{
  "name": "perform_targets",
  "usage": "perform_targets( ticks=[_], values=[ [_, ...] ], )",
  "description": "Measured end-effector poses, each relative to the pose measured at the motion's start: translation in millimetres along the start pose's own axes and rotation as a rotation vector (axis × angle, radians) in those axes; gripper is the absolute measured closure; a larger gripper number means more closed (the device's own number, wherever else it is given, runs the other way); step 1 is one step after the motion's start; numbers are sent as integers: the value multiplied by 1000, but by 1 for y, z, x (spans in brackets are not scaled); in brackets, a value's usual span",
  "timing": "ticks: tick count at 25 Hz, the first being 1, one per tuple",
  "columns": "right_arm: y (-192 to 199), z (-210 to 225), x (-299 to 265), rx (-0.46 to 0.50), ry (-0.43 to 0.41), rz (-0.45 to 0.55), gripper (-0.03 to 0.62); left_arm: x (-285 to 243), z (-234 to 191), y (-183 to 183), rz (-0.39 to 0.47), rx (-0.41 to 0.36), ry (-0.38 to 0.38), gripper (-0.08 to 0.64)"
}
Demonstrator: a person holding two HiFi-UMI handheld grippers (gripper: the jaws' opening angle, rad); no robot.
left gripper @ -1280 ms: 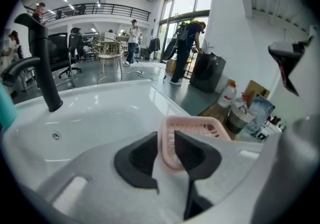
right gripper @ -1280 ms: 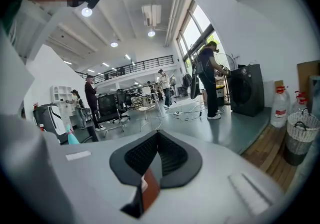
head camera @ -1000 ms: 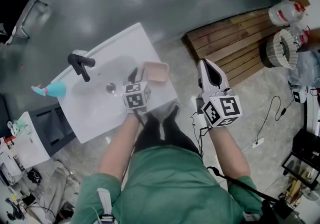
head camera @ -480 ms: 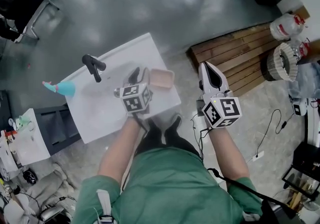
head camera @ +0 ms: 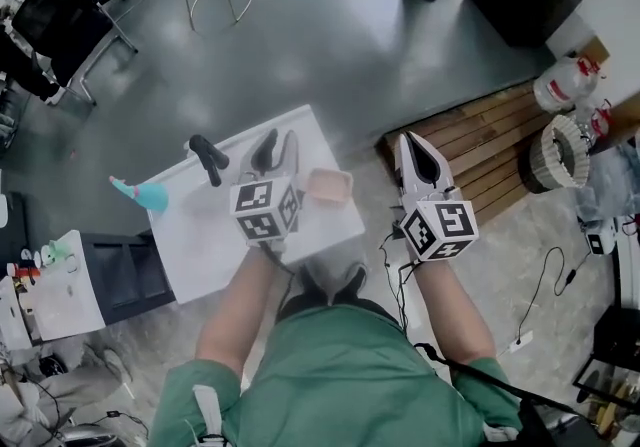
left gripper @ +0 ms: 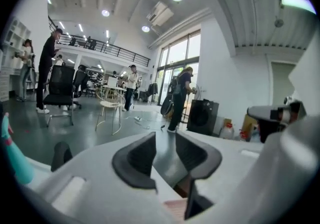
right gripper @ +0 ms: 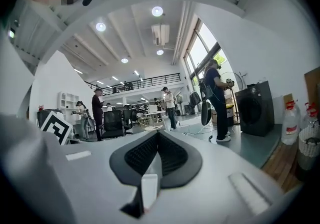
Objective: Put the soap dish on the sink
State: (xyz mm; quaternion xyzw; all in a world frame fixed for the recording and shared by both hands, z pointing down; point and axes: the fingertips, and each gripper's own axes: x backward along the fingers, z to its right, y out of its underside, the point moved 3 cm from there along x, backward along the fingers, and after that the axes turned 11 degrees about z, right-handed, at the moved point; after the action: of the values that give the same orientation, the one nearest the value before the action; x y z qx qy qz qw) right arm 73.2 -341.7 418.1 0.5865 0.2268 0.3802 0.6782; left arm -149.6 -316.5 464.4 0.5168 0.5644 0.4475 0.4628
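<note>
The pink soap dish rests on the right corner of the white sink; a sliver of the soap dish shows below the left jaws. My left gripper hangs above the sink beside the dish, clear of it. Its jaws are closing with a gap still between them and nothing in it. In the left gripper view that gripper points out over the room. My right gripper is held right of the sink over the floor. In the right gripper view its jaws meet, holding nothing.
A black faucet and a teal bottle stand at the sink's far left. A wooden pallet, a woven basket and a jug lie to the right. A white cabinet is at the left; several people stand across the room.
Both grippers have risen, the left one lifting well away from the sink. The soap dish stays on the sink's right corner. More of the floor shows.
</note>
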Motion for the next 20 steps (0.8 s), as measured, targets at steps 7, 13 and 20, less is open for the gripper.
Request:
perform_targets(
  ticks=[7, 13, 20],
  values=[
    [-49, -6, -4, 71, 0, 84, 591, 10, 8, -96, 191, -159, 89, 457],
    [-92, -12, -6, 114, 8, 155, 591, 31, 4, -157, 307, -161, 108, 481],
    [-124, -30, -10, 174, -1, 218, 591, 51, 11, -192, 412, -190, 176, 560]
  ],
)
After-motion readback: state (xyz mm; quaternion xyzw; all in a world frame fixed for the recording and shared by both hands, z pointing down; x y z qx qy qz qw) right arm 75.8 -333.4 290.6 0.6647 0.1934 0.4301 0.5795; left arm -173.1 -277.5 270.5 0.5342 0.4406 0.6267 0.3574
